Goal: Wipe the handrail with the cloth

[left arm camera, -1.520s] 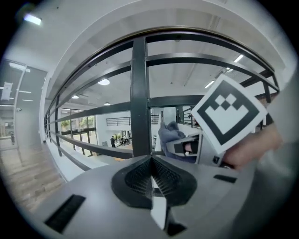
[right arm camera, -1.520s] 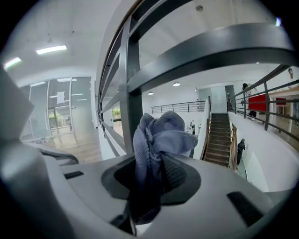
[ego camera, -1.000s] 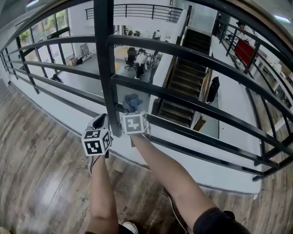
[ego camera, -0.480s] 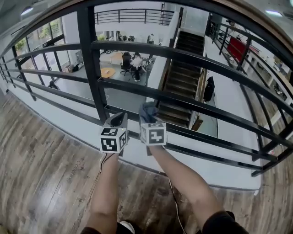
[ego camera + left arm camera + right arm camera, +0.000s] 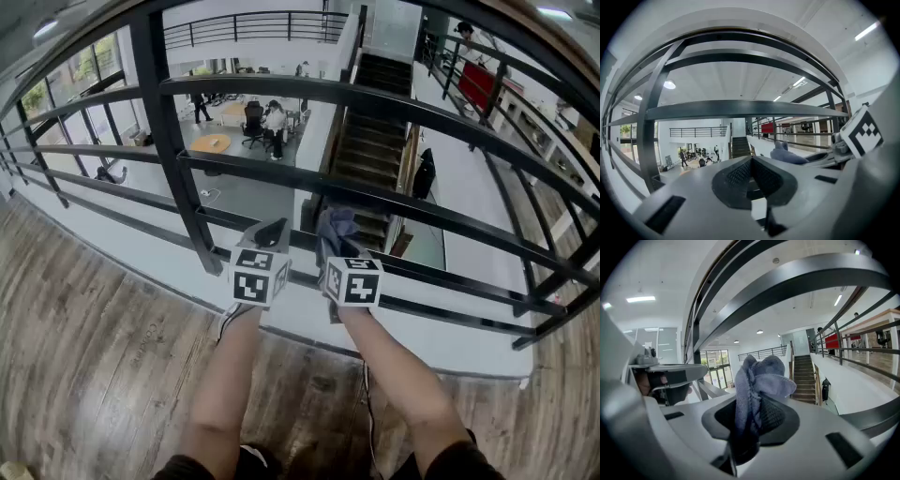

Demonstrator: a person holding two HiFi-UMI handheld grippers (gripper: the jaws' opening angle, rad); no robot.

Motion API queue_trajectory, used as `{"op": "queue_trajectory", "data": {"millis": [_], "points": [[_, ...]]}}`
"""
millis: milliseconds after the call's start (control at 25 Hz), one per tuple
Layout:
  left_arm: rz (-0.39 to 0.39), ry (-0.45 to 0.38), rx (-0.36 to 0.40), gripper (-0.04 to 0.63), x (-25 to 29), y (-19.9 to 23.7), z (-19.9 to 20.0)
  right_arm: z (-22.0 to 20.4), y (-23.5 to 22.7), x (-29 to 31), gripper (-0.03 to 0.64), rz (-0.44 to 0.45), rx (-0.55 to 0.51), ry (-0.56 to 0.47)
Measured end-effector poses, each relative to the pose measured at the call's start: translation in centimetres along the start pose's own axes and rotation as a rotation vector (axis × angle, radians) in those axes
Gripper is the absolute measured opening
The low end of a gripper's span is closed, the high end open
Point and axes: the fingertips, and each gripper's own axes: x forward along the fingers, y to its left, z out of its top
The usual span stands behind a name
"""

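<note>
A black metal handrail point(image 5: 375, 98) with several horizontal bars runs across the head view, with an upright post point(image 5: 169, 141) at the left. My right gripper point(image 5: 337, 248) is shut on a bunched blue-grey cloth point(image 5: 336, 225), which sticks up past the jaws point(image 5: 759, 376) just in front of a lower bar point(image 5: 450, 220). Whether the cloth touches the bar cannot be told. My left gripper point(image 5: 271, 234) sits close beside it on the left, shut with nothing between its jaws point(image 5: 751, 161). In the left gripper view the cloth point(image 5: 787, 154) shows at the right.
I stand on a wood-plank floor point(image 5: 84, 356) at the edge of a balcony. Beyond the rail lie an open lower hall with desks and people point(image 5: 262, 117) and a staircase point(image 5: 375, 150). A wood-topped rail point(image 5: 539, 42) curves overhead at the right.
Both grippers have moved to the right along the railing, side by side. The upright post that was between them now stands well to their left. The cloth stays in the right gripper.
</note>
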Motion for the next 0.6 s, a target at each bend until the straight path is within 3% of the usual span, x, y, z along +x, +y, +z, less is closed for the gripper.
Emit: {"op": "queue_trajectory", "data": {"millis": [280, 600], "points": [[-0.031, -0.020, -0.009, 0.000, 1.9, -5.1, 0.9, -1.0, -7.5, -5.5, 0.097, -0.053, -0.057, 0.013], [-0.148, -0.025, 0.005, 0.000, 4.3, -12.9, 1.5, -1.9, -15.8, -11.8, 0.097, -0.170, -0.094, -0.004]]}}
